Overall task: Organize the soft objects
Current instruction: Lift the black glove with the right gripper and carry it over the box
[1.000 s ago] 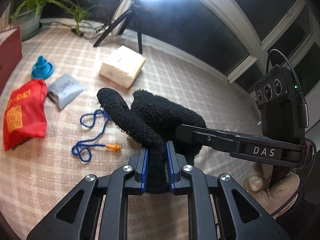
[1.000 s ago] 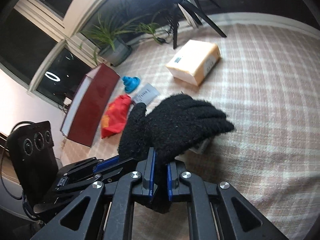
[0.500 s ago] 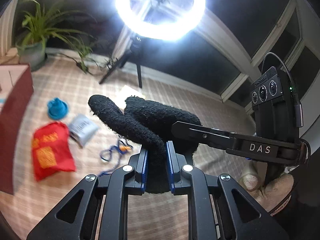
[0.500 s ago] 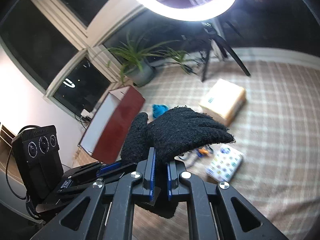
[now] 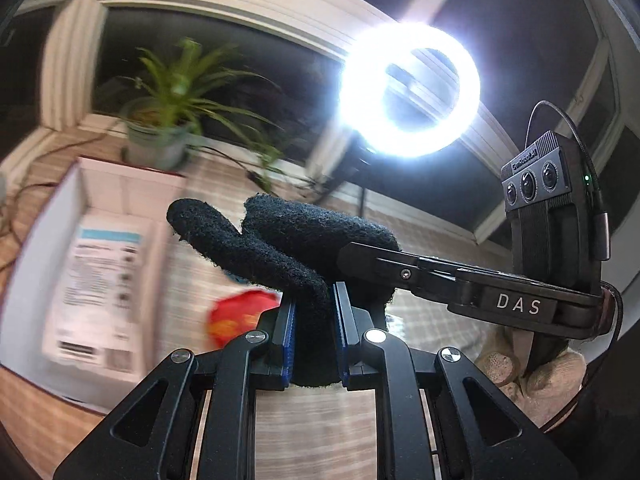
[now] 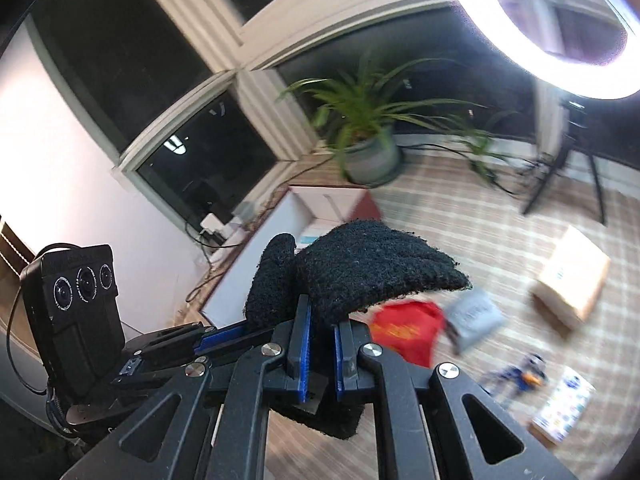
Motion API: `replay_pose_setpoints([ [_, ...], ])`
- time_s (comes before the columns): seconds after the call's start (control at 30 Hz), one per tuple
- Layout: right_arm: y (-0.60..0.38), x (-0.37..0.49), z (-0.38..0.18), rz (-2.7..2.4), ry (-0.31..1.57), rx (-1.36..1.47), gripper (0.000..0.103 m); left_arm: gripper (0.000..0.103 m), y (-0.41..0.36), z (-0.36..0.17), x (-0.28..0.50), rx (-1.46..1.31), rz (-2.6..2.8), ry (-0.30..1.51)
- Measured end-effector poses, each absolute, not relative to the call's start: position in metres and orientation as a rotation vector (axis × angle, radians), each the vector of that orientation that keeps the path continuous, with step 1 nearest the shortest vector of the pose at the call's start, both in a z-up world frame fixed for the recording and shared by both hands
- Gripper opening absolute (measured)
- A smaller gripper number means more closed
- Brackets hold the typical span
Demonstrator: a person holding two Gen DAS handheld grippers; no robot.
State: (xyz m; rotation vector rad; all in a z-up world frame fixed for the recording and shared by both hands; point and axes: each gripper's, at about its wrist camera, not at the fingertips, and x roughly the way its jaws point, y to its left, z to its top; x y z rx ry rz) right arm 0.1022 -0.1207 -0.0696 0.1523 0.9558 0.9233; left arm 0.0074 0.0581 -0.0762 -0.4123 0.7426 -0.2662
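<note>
two hand-held grippers pinch one black glove between them: the left hand-held gripper (image 5: 314, 334) has its blue pads pressed on the cuff end, and the right hand-held gripper (image 6: 319, 344) is clamped on the same glove (image 5: 288, 248) from the other side. the glove is held up in the air above the checked tabletop (image 6: 500, 240), its thumb and fingers pointing away toward the far side.

one open box (image 5: 100, 272) with a red outside and white inside sits at the left, one printed sheet lying in it. one red pouch (image 6: 404, 330) shows just beyond the glove, with one grey packet (image 6: 474, 316) beside it. one tan box (image 6: 570, 284) lies farther right, one blue cord with orange earplugs (image 6: 516, 374) nearer, and one patterned packet (image 6: 562, 402) nearest. one potted plant (image 6: 368, 140) and one ring light (image 5: 410, 90) stand at the far edge. the glove hides part of the tabletop in both views.
</note>
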Motion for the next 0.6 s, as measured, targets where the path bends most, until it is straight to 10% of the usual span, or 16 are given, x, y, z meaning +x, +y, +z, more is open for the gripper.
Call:
replay_pose_setpoints([
  [0.6,0.062,0.116,-0.119,0.999,1.074,0.031,0.009,0.015,0.218,-0.116,0.011,-0.444,-0.092,0.827],
])
